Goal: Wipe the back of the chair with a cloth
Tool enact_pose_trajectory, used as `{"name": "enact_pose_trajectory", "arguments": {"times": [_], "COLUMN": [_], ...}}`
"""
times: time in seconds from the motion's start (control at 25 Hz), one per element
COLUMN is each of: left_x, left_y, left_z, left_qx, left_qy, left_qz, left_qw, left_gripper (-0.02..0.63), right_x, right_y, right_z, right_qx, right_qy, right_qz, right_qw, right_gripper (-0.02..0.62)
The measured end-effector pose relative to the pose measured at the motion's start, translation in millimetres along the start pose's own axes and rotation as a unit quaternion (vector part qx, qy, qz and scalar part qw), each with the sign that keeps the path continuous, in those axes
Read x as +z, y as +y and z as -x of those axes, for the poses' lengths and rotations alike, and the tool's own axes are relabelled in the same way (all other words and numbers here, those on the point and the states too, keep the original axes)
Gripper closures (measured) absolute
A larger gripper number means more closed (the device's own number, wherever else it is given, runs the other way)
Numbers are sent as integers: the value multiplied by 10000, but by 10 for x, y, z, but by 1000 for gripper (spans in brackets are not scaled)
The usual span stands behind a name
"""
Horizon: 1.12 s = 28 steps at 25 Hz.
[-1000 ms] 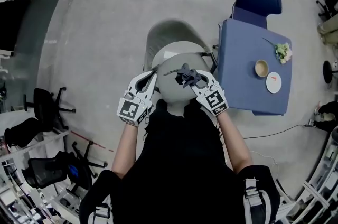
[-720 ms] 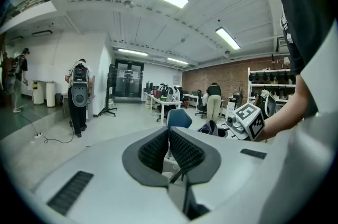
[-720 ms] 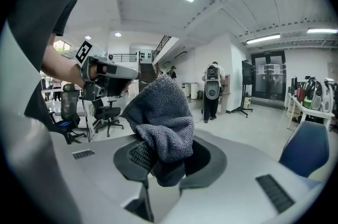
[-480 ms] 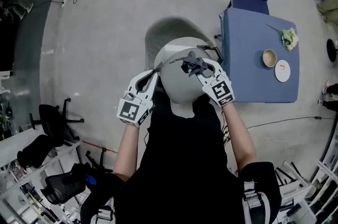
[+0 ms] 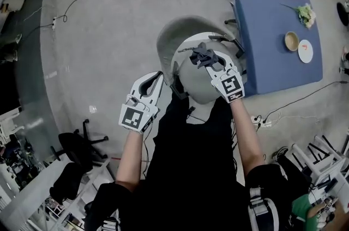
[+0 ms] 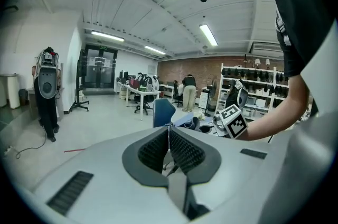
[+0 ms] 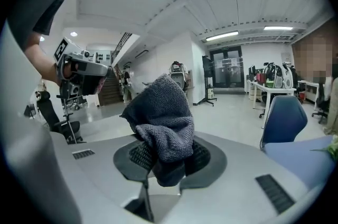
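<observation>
A dark grey cloth [image 5: 203, 55] is being gripped in the jaws of the right gripper [image 5: 211, 62] over the top of the grey chair back [image 5: 197, 85]. The left gripper [image 5: 157, 78] is being held just beside it, jaws pressed together on nothing.

Black short-sleeved shirt [image 5: 191, 170] on me. My left gripper [image 5: 158, 76] and right gripper [image 5: 210, 58]: pale grey shells, black ribbed pads [image 6: 182, 151], white marker cubes [image 5: 132, 117] with black square patterns.
</observation>
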<state>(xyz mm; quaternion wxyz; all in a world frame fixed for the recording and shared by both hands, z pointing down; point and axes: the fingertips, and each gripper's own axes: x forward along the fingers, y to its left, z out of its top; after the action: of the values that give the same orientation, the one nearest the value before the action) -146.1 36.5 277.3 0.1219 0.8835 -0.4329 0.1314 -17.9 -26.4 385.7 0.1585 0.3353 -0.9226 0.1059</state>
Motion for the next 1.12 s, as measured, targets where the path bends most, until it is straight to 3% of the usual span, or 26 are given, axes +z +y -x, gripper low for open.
{"name": "enact_pose_trajectory", "arguments": {"times": [0.16,0.28,0.52,0.76,1.12], "left_x": [-111,-137,-394,-723,-767], "left_y": [156,258,412,588,675], "left_z": [-156,-356,-558,-656,-772], "left_qx": [-74,-3,-179,-158,-195], "left_qy": [96,-96,120,329,230], "left_qz": [51,205,170,138,217], "left_qw": [9999,9997,9996,9992,9993], "left_gripper": [580,580,580,579,580], "right_x": [-114,-289,-696,-993,-1224], "right_y": [-127,-272,-578,-883,-1252], "right_z": [-321,-559,-951,-1264,-1725], "right_qx": [-99,-116,-235,-604,-1006], "right_qy": [10,52,216,238,176], "right_qz": [-142,-221,-412,-521,-1038], "right_qw": [9998,9997,9986,9965,9893], "right_gripper": [472,472,472,472,472]}}
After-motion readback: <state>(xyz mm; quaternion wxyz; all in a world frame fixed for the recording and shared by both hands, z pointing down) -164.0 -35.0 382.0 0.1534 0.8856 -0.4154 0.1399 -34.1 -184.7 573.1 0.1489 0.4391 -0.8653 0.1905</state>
